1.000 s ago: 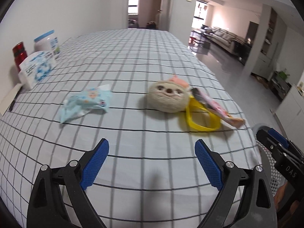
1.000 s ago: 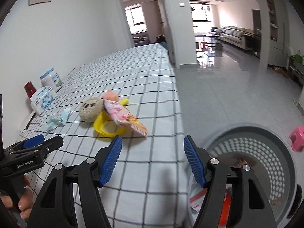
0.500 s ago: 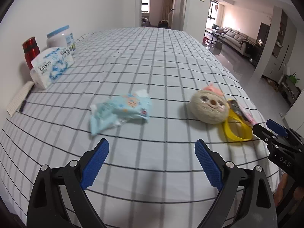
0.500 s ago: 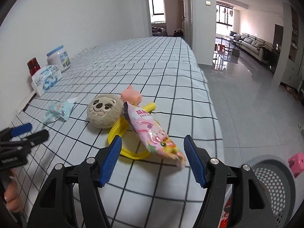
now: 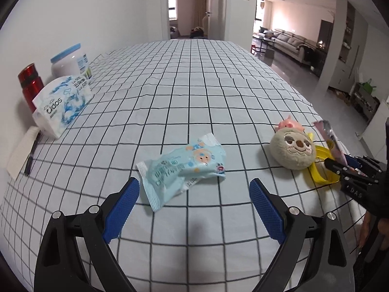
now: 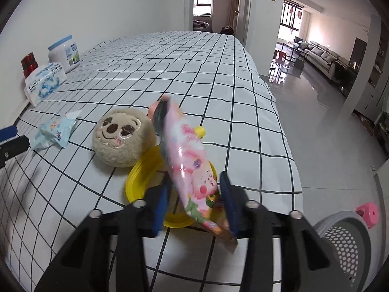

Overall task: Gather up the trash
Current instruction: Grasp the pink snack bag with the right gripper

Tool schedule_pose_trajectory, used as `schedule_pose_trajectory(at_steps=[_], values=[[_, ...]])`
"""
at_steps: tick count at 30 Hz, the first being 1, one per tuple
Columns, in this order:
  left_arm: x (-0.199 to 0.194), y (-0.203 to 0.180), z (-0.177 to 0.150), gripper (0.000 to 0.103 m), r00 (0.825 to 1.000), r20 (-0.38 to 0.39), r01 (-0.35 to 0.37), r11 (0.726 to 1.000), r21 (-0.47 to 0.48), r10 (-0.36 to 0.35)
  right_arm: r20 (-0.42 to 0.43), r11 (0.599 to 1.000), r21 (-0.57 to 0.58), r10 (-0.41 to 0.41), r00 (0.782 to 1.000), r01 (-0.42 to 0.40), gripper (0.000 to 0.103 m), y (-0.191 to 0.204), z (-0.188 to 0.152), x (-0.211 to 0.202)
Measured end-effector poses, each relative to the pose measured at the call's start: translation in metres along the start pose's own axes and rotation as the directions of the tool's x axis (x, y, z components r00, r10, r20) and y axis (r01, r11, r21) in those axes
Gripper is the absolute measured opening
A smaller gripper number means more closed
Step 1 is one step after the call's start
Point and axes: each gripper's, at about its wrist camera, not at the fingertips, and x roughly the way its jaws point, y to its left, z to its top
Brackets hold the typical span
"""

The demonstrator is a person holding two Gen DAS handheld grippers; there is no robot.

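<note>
Glossy pink wrapper point(image 6: 192, 168), long and crinkled, sits between the closing right tool point(image 6: 194, 202); left tool point(image 5: 194, 209) gapes.

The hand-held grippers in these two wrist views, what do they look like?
Both look alike. The left hand-held gripper has two black plastic arms with triangular cut-outs, silver round bolts at the joints, and blue pads with a fine ribbed texture. The right hand-held gripper has the same black frame, silver bolts and blue pads. Seen from the left view, its side carries small white lettering.

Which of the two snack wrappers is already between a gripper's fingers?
The pink wrapper, lifted off the yellow ring between the closing right gripper fingers. The blue wrapper lies flat ahead of the open left gripper.
</note>
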Motion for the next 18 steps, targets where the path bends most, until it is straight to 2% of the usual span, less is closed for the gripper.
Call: schedule_pose_trajectory(at_steps=[2,13,18], values=[[0.004,0.003,0.001,0.09,1.0,-0.002,0.011,1.0,0.012,-0.011,0.0,1.0,0.007,-0.001,1.0,0.001,0.022,0.0,0.0,-0.002],[0.023,0.016,0.005,0.09,0.992,-0.024,0.125,0.99,0.06,-0.124,0.064,0.991,0.133,0.023,0.998,-0.032,0.021,-0.003,-0.013,-0.036],[0.035,0.019,0.011,0.09,0.991,-0.034,0.133,0.987,0.09,-0.131,0.07,0.984,0.169,0.044,0.997,-0.055,0.021,0.001,-0.027,-0.051]])
